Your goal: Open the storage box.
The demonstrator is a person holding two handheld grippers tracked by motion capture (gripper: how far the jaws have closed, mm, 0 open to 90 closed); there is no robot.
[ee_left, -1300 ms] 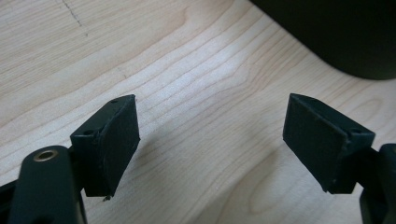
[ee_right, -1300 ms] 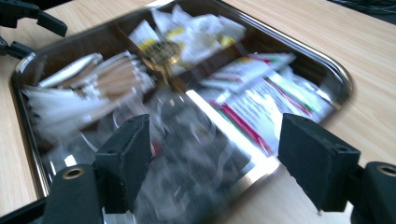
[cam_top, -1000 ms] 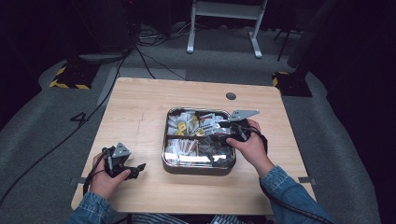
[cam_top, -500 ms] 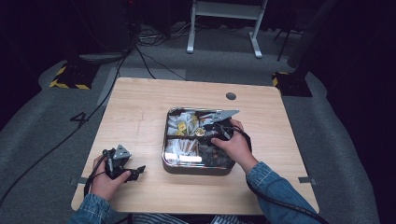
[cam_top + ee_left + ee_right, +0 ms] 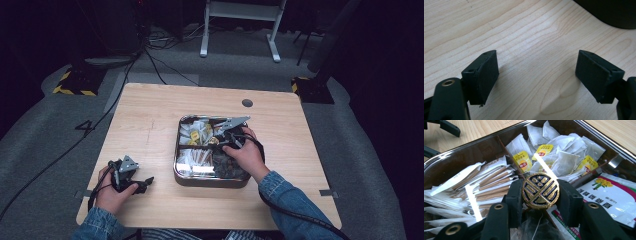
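Wooden table, dark room beyond. We note a round gold-and-black knob standing at the centre of the divided tin, where its partitions cross. It sits squarely between the pads of our right gripper, whose jaws have just been closing and now press its rim from both sides. Tea bags lie beyond it, sachets alongside. Our left gripper hangs well apart over bare wood, jaws wide, holding nothing. The right hand is plainly nearer; we judge a straight lift comes next.
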